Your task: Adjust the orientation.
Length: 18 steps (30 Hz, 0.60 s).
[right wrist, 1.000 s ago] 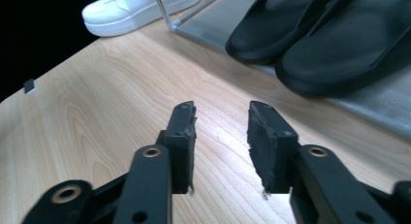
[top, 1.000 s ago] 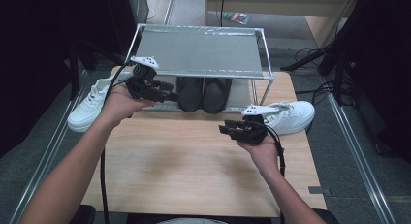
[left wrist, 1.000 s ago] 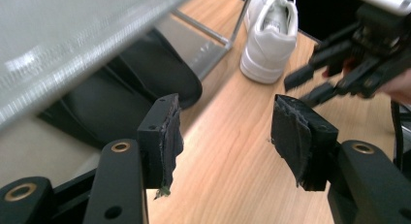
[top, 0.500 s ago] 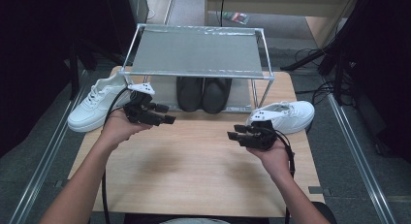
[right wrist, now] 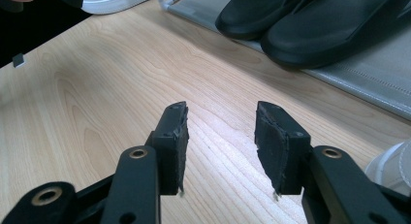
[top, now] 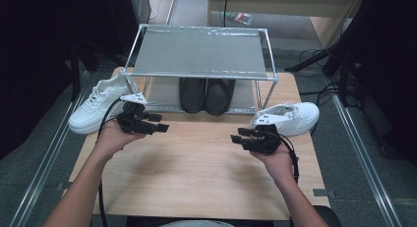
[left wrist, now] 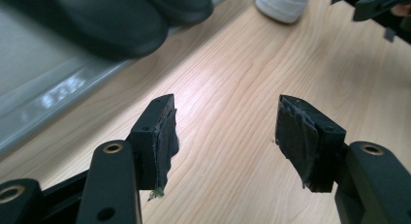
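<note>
Both tongs, left (top: 158, 128) and right (top: 239, 139), released, empty, level, tips facing inward over table (top: 196, 183)

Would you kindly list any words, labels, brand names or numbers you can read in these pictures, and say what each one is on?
No text can be read in any view.
White sneaker on the left: no logo or lettering visible.
White sneaker on the right: none visible.
Black shoes on the rack's lower shelf: plain, no marking.
Coloured item on the floor behind the rack: too small and blurred to read.

Both hands hold their grippers, left gripper (top: 160, 127) and right gripper (top: 237, 138), fingers parted, empty.
</note>
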{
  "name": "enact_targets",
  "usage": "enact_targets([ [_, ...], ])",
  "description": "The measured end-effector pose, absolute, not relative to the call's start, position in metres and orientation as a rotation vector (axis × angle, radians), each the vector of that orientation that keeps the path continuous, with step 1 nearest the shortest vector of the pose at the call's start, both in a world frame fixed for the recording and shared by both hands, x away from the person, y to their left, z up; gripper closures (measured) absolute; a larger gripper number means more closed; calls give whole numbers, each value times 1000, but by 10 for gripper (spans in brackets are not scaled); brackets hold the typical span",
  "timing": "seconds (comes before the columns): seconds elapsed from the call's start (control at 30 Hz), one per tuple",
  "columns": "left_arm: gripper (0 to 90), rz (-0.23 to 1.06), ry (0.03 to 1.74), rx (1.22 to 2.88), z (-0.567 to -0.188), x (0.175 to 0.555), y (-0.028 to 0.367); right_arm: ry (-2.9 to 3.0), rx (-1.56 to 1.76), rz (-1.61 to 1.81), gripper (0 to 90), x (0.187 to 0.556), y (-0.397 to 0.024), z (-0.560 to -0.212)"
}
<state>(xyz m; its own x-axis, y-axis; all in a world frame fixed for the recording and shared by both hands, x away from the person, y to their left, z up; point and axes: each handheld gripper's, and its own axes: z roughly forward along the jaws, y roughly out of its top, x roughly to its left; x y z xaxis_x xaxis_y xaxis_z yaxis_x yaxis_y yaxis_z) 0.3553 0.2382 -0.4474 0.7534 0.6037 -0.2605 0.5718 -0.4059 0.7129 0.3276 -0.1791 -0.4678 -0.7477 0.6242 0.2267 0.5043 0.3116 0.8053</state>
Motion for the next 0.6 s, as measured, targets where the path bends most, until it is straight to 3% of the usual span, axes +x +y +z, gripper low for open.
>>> enact_targets([
  [0.6,409,152,1022,2082,-455,350,303,2471,1025,1393,559,334,-170,-469],
])
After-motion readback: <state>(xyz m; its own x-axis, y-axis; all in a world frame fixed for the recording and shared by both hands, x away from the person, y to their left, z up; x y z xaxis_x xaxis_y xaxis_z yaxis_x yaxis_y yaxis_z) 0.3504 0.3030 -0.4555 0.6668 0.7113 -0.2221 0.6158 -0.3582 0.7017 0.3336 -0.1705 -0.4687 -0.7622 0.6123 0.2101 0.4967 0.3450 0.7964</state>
